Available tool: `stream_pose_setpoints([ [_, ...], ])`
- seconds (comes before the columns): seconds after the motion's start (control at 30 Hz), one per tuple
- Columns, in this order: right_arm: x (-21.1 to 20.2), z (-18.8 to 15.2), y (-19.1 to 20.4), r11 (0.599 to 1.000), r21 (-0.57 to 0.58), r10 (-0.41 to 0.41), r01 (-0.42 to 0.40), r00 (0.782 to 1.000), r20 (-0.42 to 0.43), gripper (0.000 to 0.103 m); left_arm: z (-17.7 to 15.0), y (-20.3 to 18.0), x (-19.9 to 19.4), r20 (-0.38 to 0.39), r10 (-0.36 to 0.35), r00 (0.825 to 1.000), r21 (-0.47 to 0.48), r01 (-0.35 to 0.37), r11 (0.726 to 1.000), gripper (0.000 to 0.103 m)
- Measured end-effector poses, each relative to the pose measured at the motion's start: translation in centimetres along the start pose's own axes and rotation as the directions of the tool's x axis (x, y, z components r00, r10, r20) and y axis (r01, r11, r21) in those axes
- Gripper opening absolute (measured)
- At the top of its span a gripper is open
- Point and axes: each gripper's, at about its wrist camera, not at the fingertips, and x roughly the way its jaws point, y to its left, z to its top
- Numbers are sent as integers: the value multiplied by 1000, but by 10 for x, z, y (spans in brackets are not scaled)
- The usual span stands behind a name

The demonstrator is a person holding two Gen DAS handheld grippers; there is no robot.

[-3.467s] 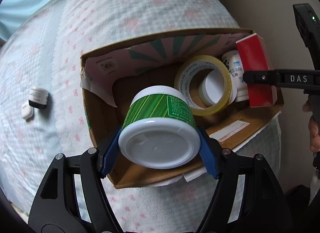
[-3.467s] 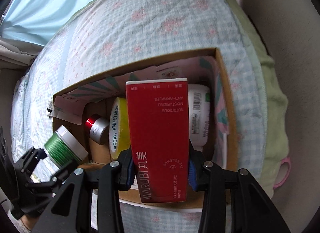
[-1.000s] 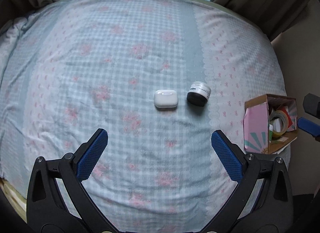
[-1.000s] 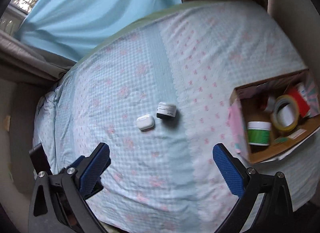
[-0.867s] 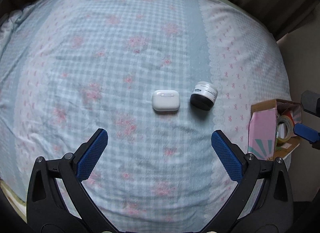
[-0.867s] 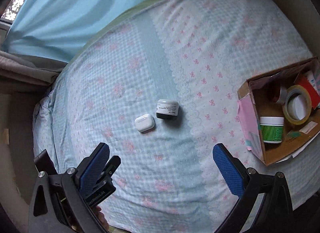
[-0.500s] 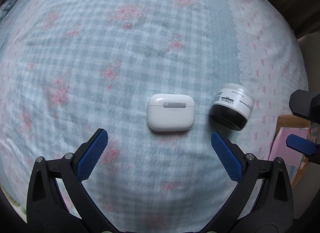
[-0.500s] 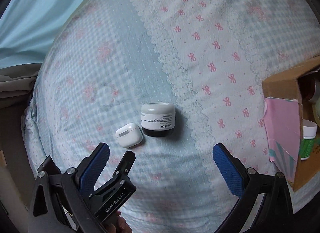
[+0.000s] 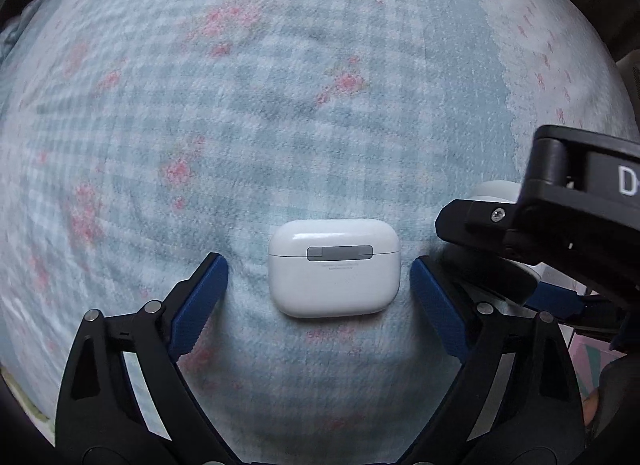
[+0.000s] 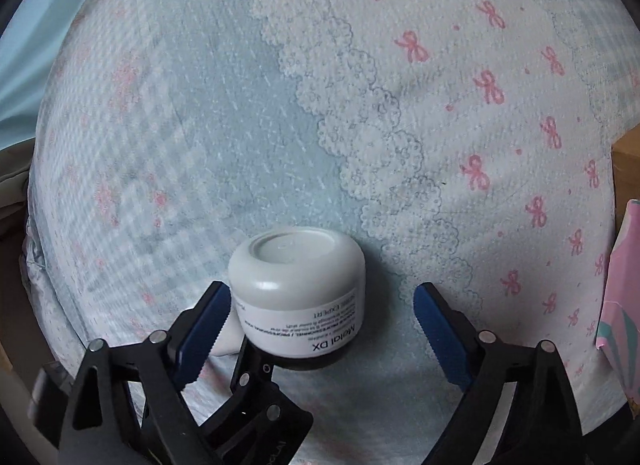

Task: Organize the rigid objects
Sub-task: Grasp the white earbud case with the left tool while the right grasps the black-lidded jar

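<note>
A white earbud case (image 9: 334, 267) lies flat on the checked bedspread. My left gripper (image 9: 318, 283) is open with a blue pad on each side of the case, not touching it. A small white jar (image 10: 298, 291) with a dark lid stands upside down on the bedspread. My right gripper (image 10: 322, 315) is open around the jar, a gap on each side. In the left wrist view the right gripper's black body (image 9: 560, 225) hides most of the jar (image 9: 496, 191). The left gripper's finger (image 10: 256, 389) shows below the jar in the right wrist view.
The cardboard box with a pink flap (image 10: 624, 277) sits at the right edge of the bed; a sliver of it shows in the left wrist view (image 9: 590, 369). The blue and pink bedspread (image 9: 240, 105) stretches far and left of both objects.
Both grippers have let go of the green tub and red box in the carton, moved left over the bed and come down, each now straddling one small object.
</note>
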Motion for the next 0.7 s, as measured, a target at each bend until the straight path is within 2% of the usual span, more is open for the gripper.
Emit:
stream_pose_setpoints([
  [0.1, 2, 0, 1, 1000, 15, -17, 17, 1000, 11, 84, -1, -7, -2, 31, -1, 1000, 26, 0, 1000, 74],
  [0.17, 3, 0, 2, 1000, 18, -22, 21, 1000, 19, 76, -1, -8, -5, 44, -14, 999, 32, 12, 999, 60],
  [0.2, 1, 0, 2, 1000, 20, -15, 14, 1000, 23, 73, -2, -8, -6, 50, -16, 999, 29, 15, 999, 57],
  [0.27, -3, 0, 5, 1000, 27, 10, -10, 1000, 26, 53, -3, -6, -9, 53, -36, 998, 21, 35, 999, 57],
  [0.57, -5, 0, 5, 999, 46, 27, -28, 999, 26, 52, -5, 7, -16, 50, -62, 997, 6, 61, 998, 57],
  [0.7, -9, -2, -2, 998, 49, 38, -39, 999, 22, 52, -10, 24, -25, 44, -106, 993, -50, 108, 993, 57],
])
